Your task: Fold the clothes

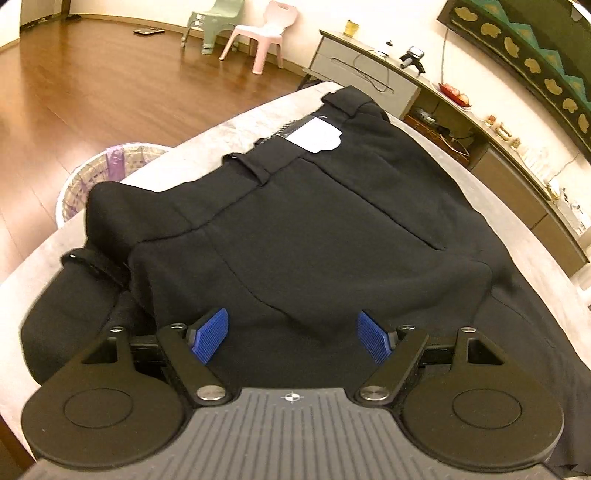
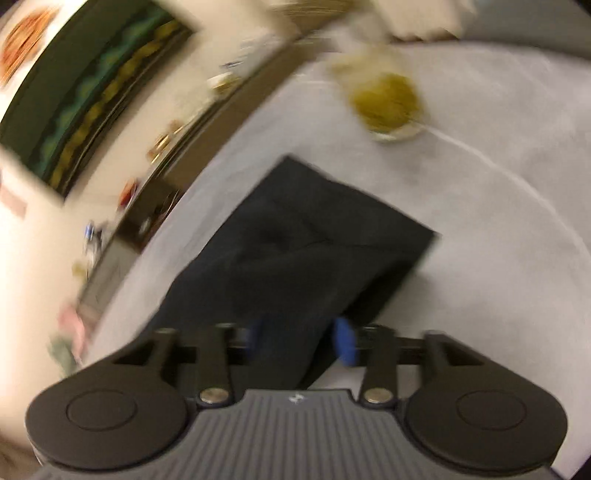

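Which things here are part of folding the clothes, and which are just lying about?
Part of the job:
black trousers
table
left hand-held gripper, open
right hand-held gripper, closed on the trousers' leg end

Lying about:
basket
pink chair
green chair
sideboard
yellow dish, blurred

We see black trousers [image 1: 295,221] with a white tag [image 1: 314,136] on a pale grey table [image 1: 221,122]. Gripper pads [image 1: 208,336] are blue, ridged. Far chairs: one green [image 1: 214,26], one pink [image 1: 262,33].

One pair of black trousers [image 1: 295,221]; two small chairs [image 1: 258,40]; one basket [image 1: 74,184].
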{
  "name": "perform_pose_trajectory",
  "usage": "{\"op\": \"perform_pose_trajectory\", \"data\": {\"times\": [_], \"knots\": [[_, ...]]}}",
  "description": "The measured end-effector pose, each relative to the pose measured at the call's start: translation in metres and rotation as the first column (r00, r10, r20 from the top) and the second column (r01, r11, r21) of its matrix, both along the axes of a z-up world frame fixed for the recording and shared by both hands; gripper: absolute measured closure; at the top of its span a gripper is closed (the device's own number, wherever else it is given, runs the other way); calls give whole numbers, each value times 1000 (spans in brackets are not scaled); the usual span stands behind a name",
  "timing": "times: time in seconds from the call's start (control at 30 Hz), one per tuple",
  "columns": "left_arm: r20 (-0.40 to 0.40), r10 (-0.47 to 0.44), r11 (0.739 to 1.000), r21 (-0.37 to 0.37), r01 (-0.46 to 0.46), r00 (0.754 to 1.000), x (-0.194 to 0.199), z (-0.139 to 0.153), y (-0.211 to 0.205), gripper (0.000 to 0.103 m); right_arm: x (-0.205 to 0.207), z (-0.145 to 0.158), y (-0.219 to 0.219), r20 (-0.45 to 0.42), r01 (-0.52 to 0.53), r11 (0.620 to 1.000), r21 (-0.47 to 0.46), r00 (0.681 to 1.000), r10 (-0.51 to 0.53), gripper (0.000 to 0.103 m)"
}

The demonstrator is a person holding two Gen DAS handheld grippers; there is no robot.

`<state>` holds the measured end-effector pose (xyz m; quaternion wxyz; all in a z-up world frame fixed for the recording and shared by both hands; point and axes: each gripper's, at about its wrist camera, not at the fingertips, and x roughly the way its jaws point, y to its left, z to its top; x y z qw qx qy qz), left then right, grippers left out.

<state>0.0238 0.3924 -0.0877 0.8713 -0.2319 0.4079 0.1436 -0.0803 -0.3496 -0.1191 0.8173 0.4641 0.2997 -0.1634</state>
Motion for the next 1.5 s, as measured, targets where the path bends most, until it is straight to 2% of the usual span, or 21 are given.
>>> {"op": "perform_pose_trajectory", "data": {"times": [0.07,0.1,0.13,0.2,0.27,0.3,0.4,0.5,0.67,0.73,0.77,0.87,0.9,0.93,1.0,1.13,1.23,1.27,1.37,1.47,1.5], "knots": [[-2,7,1000,1,-7,1000,-2,2,0,24,11,-9,-12,1,28,998,60,1000,-28,68],[-2,10,1000,2,-10,1000,-3,2,1,24,18,-8,-14,-10,20,998,53,1000,-20,79],[-3,14,1000,3,-14,1000,-4,3,1,24,25,-7,-15,-18,3,1000,24,1000,-3,100],[-5,18,1000,3,-18,1000,-6,4,1,24,28,10,-13,10,21,993,-113,1000,-20,100],[-7,16,1000,1,-16,1000,-7,5,2,24,21,33,-4,57,40,954,-297,998,-24,101],[-10,15,1000,1,-15,1000,-7,4,2,24,20,38,-2,62,39,938,-344,998,-19,101],[-18,13,1000,1,-13,1000,-6,3,3,24,29,14,-6,-93,-3,960,-280,995,-24,101],[-14,16,1000,1,-16,1000,-6,5,1,24,20,-2,-9,-133,24,978,-210,990,-53,101],[23,41,999,-34,-40,999,-15,13,8,24,16,1,-9,-138,33,968,-249,988,-69,100],[73,84,993,-90,-78,994,-29,22,20,23,14,3,-9,-140,36,964,-264,987,-76,86],[88,109,988,-120,-98,990,-37,24,26,22,13,3,-9,-141,38,962,-272,987,-79,83],[123,186,965,-211,-158,975,-60,30,46,20,10,5,-10,-144,43,954,-295,986,-89,55],[133,212,954,-241,-176,968,-68,31,53,20,9,6,-9,-151,47,949,-313,984,-98,38],[130,227,947,-262,-188,965,-73,30,58,20,9,5,-6,-166,52,939,-341,979,-115,33],[119,245,937,-284,-204,962,-78,28,64,20,10,4,-3,-183,49,930,-363,975,-123,32],[99,253,933,-287,-216,962,-81,29,63,19,12,3,4,-204,28,923,-383,972,-114,25],[138,269,927,-305,-217,953,-93,40,60,17,7,4,3,-203,36,925,-378,972,-121,24],[156,257,925,-327,-195,954,-94,43,59,17,4,4,1,-201,44,926,-374,971,-127,24],[141,173,917,-385,-106,975,-82,38,47,16,2,5,-2,-196,59,930,-362,971,-138,21],[102,99,905,-424,-47,990,-70,28,27,16,4,4,-3,-189,71,935,-347,971,-144,20],[78,81,908,-416,-41,994,-66,24,20,16,5,4,-4,-186,75,937,-340,972,-145,20]]}}
